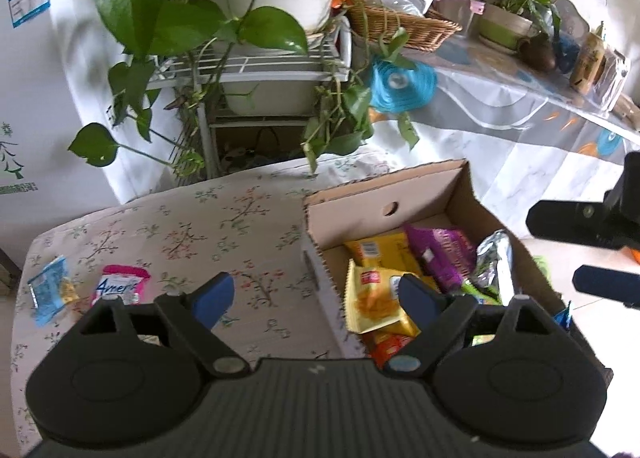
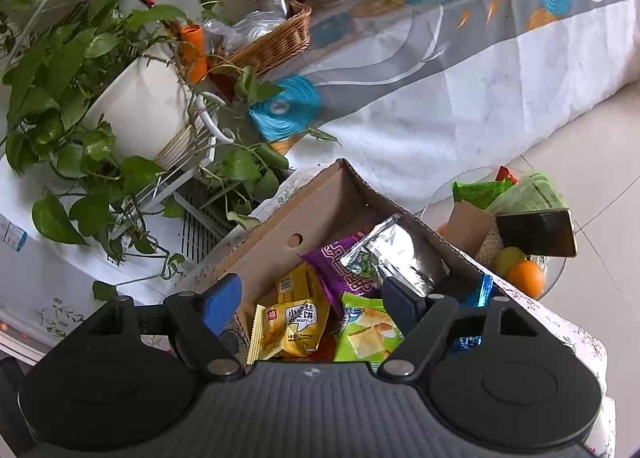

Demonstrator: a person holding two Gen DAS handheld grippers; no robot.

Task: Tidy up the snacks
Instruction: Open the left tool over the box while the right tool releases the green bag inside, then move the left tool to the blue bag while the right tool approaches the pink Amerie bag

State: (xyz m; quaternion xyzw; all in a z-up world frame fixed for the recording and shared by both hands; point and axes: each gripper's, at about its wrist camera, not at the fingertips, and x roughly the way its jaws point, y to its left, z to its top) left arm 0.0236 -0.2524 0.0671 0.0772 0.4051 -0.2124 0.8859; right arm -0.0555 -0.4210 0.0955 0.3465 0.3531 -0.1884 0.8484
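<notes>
**Both grippers hanging empty over the snack box, 2 packets waiting on the cloth**

The left gripper (image 1: 316, 296) is hovering wide open, nothing between its blue pads, straddling the near wall of the cardboard box (image 1: 424, 193). The right gripper (image 2: 314, 304) is gaping too, empty, pointing down into the same box. Inside, packets are piling up: a yellow waffle packet (image 2: 294, 332), a purple packet (image 2: 340, 266), a silver foil bag (image 2: 394, 254) and a green packet (image 2: 366, 334).

This is looking like the gap between a drop and the next pick. The next move is calling for the left gripper to swing left to the floral tablecloth (image 1: 192, 217) and close on a loose snack.

Only the left view is showing those leftovers: a pink packet (image 1: 120, 286) and a blue packet (image 1: 50, 288), lying side by side, well apart from the box. Only the right view is showing a glass bowl (image 2: 558, 276) of oranges and green packets beyond the box.
</notes>
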